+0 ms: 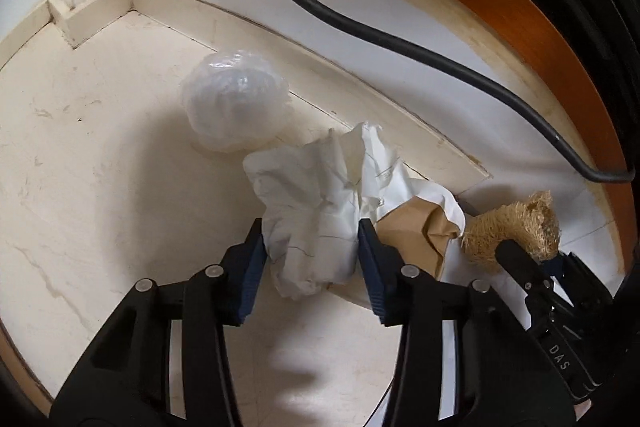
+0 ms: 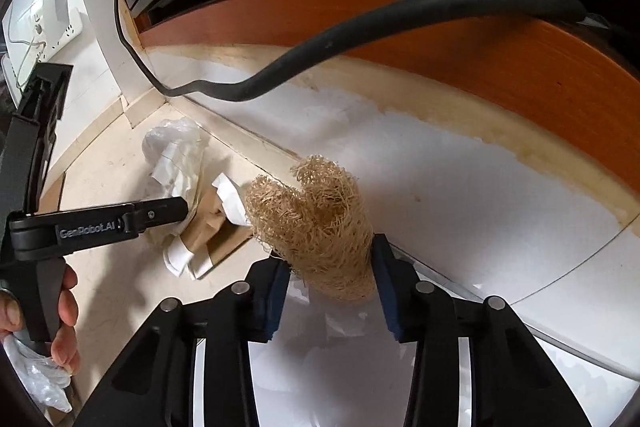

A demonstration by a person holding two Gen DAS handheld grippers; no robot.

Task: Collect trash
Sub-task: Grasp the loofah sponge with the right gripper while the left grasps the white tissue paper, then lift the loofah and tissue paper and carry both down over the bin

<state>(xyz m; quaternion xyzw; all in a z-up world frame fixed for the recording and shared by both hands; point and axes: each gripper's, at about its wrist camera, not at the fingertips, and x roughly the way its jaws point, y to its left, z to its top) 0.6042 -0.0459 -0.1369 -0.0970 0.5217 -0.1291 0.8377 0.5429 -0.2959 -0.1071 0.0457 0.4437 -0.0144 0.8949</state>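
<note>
A: You're in the floor [image 1: 80,187] corner by the skirting [image 1: 360,115], at the pick-up step with both hands. Biggest first: your left gripper [image 1: 312,247] has its fingers [image 1: 252,267] pressed against the sides of the white paper wad [image 1: 312,211], so that one looks held.

B: And my right?

A: Your right gripper [image 2: 330,287] has narrowed onto the loofah [image 2: 316,223]; the right-hand finger is against it, and the left-hand one meets its lower edge. It looks gripped, low on the clump. It sits just beside the skirting, over a white sheet [image 2: 332,355].

B: What next?

A: Lift both straight up, I'd say, and check that nothing drags. The brown paper [image 1: 416,231] lies touching the wad and may be tangled with it, so it could come along or fall off.

B: Anything else left?

A: The plastic ball [image 1: 236,103], farther along the skirting toward the corner, untouched.

B: Anything in the way?

A: The black cable [image 2: 360,27] hangs across above; keep your lift clear of it. There's also crumpled plastic [image 2: 36,375] under your left hand [image 2: 64,315].
</note>
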